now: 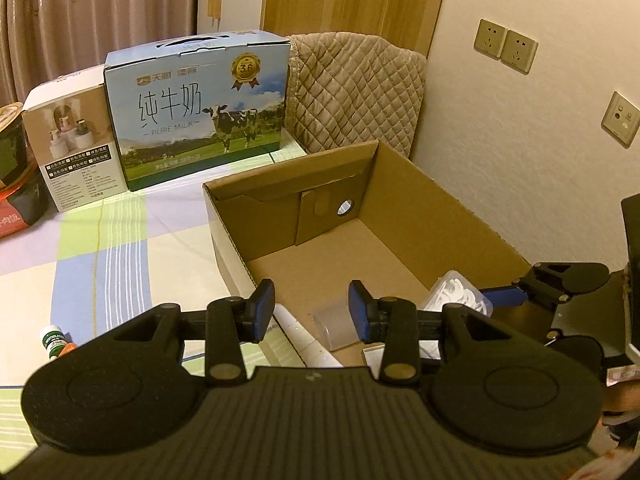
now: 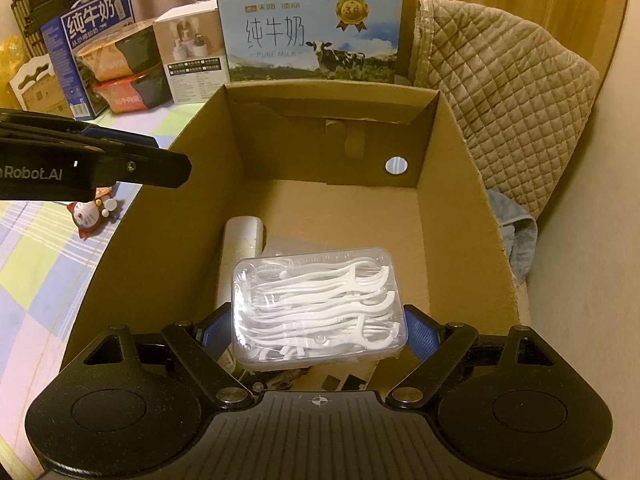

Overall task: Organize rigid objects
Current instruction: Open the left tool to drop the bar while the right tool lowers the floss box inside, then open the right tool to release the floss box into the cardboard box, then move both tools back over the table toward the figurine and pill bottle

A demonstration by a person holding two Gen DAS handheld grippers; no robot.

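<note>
While our right gripper (image 2: 320, 330) holds the floss-pick box (image 2: 318, 306) crosswise between its fingers above the carton (image 2: 460, 184), our empty left gripper (image 1: 312, 312), fingers narrow, hovers beside it

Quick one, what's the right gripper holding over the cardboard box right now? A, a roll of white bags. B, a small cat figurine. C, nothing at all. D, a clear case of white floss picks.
D: in the right wrist view the right gripper has its blue pads on both sides of the clear case of floss picks, held above the cardboard box.
</note>
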